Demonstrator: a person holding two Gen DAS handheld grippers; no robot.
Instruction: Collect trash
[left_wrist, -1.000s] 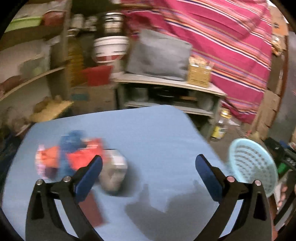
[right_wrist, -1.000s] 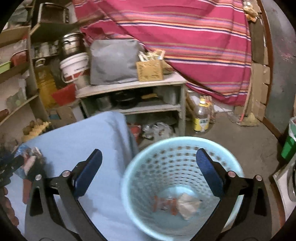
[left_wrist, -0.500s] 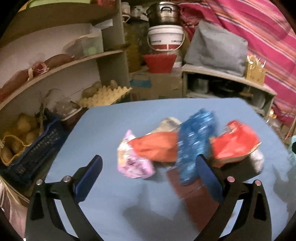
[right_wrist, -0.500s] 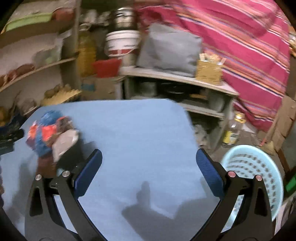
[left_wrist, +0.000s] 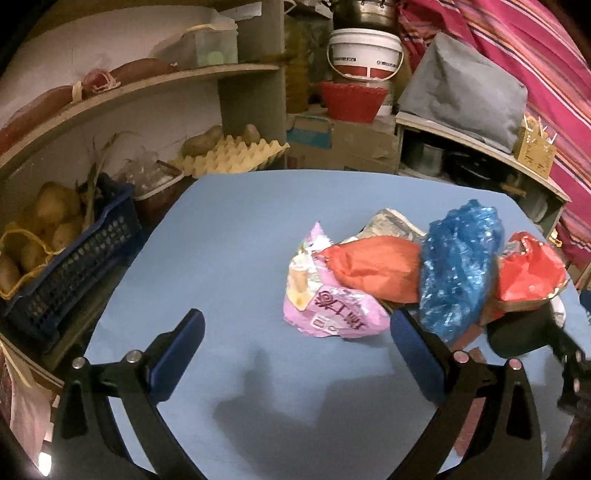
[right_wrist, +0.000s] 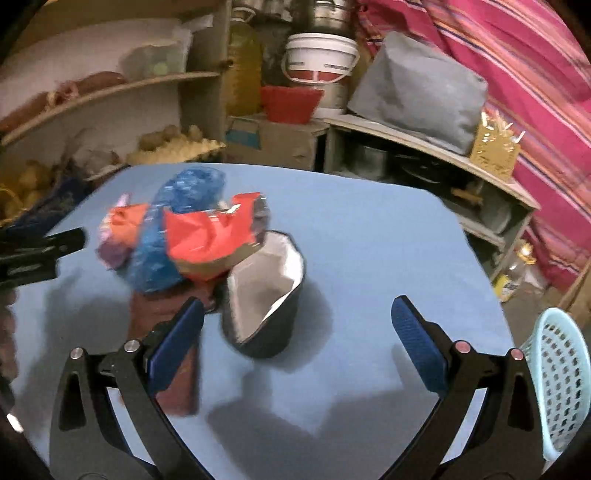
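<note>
Blue worktop (left_wrist: 236, 236) fills the view, with the light-blue basket (right_wrist: 561, 380) off its near right edge. Trash pile in the middle: blue bag (left_wrist: 458, 266), orange wrapper (left_wrist: 373, 269), pink packet (left_wrist: 328, 306). Left gripper (left_wrist: 295, 350) and right gripper (right_wrist: 295, 339) both spread wide, holding nothing.

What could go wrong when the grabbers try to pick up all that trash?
1. The wrappers lie in one overlapping pile, so pulling the pink wrapper may drag the orange wrapper or blue bag along.
2. The open foil bag looks light and could tip or slide when the right gripper closes.
3. The basket sits off the table edge, so a loosely held piece might fall on the way.
</note>
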